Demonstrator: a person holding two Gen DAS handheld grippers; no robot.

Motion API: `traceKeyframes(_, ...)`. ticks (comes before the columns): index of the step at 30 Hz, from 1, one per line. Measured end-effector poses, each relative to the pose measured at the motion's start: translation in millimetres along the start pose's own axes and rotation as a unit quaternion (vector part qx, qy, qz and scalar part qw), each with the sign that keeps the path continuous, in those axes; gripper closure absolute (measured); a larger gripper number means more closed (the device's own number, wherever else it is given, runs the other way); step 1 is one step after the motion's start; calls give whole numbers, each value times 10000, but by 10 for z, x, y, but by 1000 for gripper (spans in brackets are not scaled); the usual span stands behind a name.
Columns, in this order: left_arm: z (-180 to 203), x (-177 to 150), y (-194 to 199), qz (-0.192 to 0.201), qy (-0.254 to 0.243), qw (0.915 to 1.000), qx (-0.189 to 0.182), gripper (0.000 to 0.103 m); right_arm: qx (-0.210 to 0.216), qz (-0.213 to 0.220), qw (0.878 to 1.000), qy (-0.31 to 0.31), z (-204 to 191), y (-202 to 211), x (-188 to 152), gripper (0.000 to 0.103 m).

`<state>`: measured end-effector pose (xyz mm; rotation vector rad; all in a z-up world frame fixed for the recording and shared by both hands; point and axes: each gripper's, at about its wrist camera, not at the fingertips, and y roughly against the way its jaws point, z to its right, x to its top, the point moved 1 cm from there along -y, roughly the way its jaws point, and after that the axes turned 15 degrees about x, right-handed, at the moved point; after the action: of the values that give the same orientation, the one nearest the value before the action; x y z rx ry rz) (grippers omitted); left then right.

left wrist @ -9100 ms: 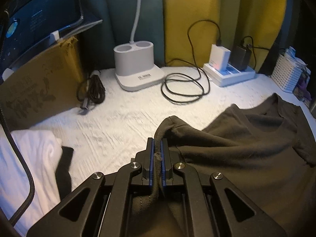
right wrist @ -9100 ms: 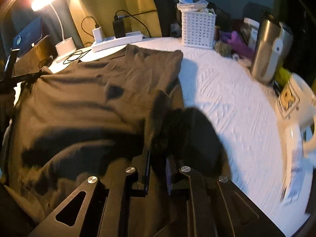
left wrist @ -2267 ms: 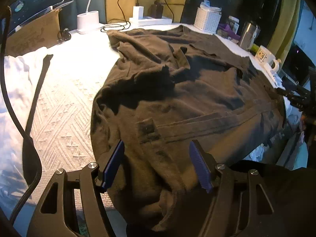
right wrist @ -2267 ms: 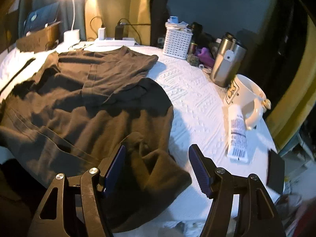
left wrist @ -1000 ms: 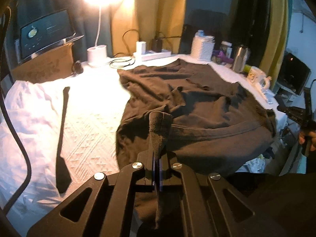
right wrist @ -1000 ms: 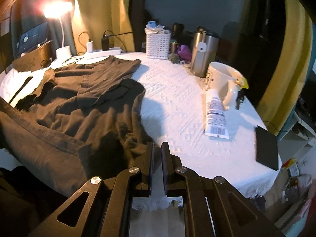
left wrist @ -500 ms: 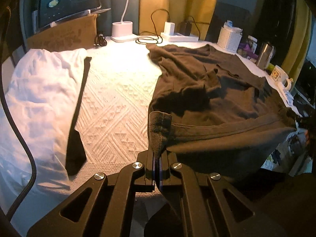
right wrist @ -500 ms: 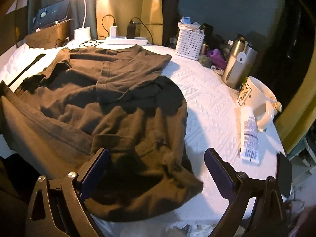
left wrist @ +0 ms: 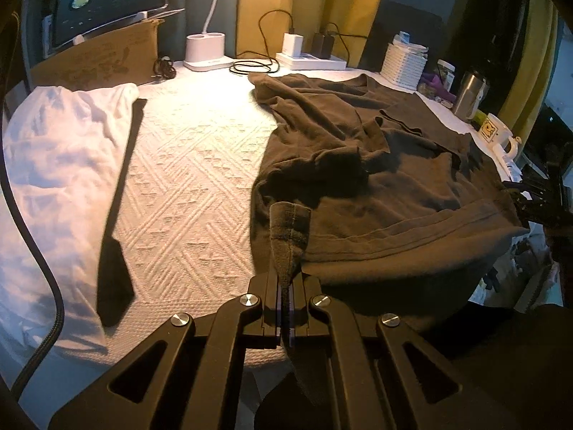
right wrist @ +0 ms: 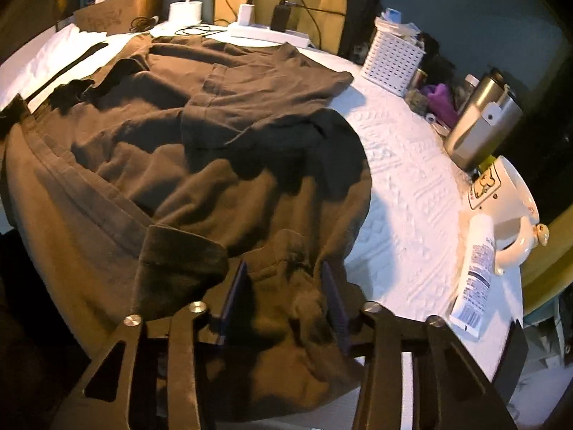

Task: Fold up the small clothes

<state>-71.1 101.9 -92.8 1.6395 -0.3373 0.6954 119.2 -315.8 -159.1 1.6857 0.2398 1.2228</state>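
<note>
A dark brown T-shirt lies rumpled across the white textured bedspread, its hem hanging over the near edge. My left gripper is shut on the hem's left corner, which stands up as a fold above the fingers. In the right wrist view the T-shirt fills the middle. My right gripper is open, its blue-padded fingers astride the bunched right hem corner. The right gripper also shows at the far right of the left wrist view.
A white garment and a black strap lie at the left. A lamp base, chargers and cables sit at the back. A white basket, steel tumbler, mug and tube stand at the right.
My left gripper keeps hold of the hem corner and has shifted slightly. My right gripper has moved in over the right hem corner and its fingers have narrowed around the cloth.
</note>
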Motion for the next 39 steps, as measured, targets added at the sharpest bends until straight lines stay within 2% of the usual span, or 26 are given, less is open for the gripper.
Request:
traceKeyframes(2,44,10,-6,13,-95,10000,3,102,196,36,9998,-31,-46,-1,-21,89)
traceKeyframes(7,128,62,144,299,-298,9991,11,102,174,47,9998,-61,-85,23,-49,94)
traceKeyframes(12,88,155,352,605,-222,9979,105,102,-82,186,9995,-235,-58,157,-105,94)
traceKeyframes(18,102,307,674,1077,-137,9940,122,102,-269,711,9958,-515,24,505,-134,95)
traceKeyframes(24,133,416,872,1385,-93,9903,111,102,-436,1374,9865,-780,76,927,-141,96)
traceKeyframes(32,85,517,1062,1704,50,9853,131,102,-640,2245,9678,-940,176,1424,4,99)
traceKeyframes(35,70,524,1035,1686,39,9856,157,102,-616,2177,9699,-901,201,1411,62,99)
traceKeyframes(39,50,507,841,1434,67,9893,248,102,-612,1624,9802,-957,203,1077,36,99)
